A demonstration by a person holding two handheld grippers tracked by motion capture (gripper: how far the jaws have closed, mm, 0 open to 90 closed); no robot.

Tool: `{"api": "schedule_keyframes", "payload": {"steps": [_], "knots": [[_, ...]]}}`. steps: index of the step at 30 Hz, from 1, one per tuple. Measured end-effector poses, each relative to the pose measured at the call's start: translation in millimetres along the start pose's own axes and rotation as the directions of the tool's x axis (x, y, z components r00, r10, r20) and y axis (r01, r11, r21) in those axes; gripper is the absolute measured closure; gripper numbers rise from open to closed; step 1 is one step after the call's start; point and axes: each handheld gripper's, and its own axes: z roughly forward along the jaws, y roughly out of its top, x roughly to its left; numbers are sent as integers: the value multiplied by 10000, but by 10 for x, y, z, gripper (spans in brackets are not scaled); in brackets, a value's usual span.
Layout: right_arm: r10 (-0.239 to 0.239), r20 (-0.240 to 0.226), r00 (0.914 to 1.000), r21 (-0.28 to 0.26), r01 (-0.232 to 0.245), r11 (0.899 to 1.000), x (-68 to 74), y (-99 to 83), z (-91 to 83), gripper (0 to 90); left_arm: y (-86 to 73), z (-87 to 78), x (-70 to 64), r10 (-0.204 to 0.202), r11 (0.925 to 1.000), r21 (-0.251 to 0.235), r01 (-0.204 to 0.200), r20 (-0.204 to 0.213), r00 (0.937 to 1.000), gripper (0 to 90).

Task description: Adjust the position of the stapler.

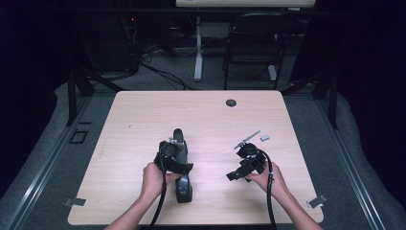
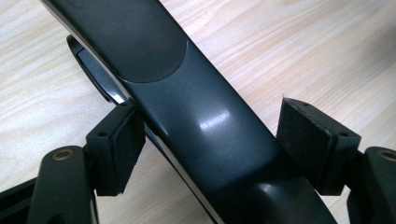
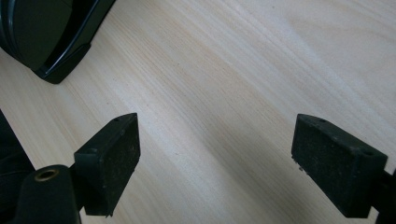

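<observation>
Straddling the dark stapler (image 2: 196,121) with left hand-held gripper (image 2: 208,140) unclenched, probably lining up a grasp; right hand-held gripper (image 3: 215,154) released over bare worktop (image 3: 243,70).

Pale wood table (image 1: 143,115); black chair (image 1: 253,40) behind; grey floor (image 1: 43,148).

Both forearms enter from the bottom of the frame. The left gripper (image 1: 173,152), at lower centre, has its jaws apart. The right gripper (image 1: 245,163), lower right, is spread wide.
</observation>
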Motion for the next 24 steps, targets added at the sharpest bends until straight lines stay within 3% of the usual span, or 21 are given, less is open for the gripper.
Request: {"api": "schedule_keyframes", "payload": {"steps": [7, 11, 16, 19, 24], "knots": [[-87, 146, 9999, 125, 85, 9999, -10, 10, -16, 151, 4, 9, -59, 743, 9971, 140, -743, 57, 9972, 308], [133, 55, 9999, -171, -132, 9998, -14, -6, -9, 151, 3, 15, -106, 1118, 9936, 137, -1119, 36, 9937, 357], [-109, 266, 9996, 112, 106, 9999, -48, -11, -41, 154, 8, 15, -147, 1544, 9877, 240, -1545, 68, 9880, 386], [-123, 240, 9996, 96, 121, 9999, -49, -11, -46, 155, 10, 17, -169, 1817, 9829, 282, -1821, 168, 9832, 403], [-23, 292, 9996, -95, 26, 10000, -41, -10, -57, 165, 22, 26, -215, 2567, 9654, 369, -2580, 358, 9658, 430]]}}
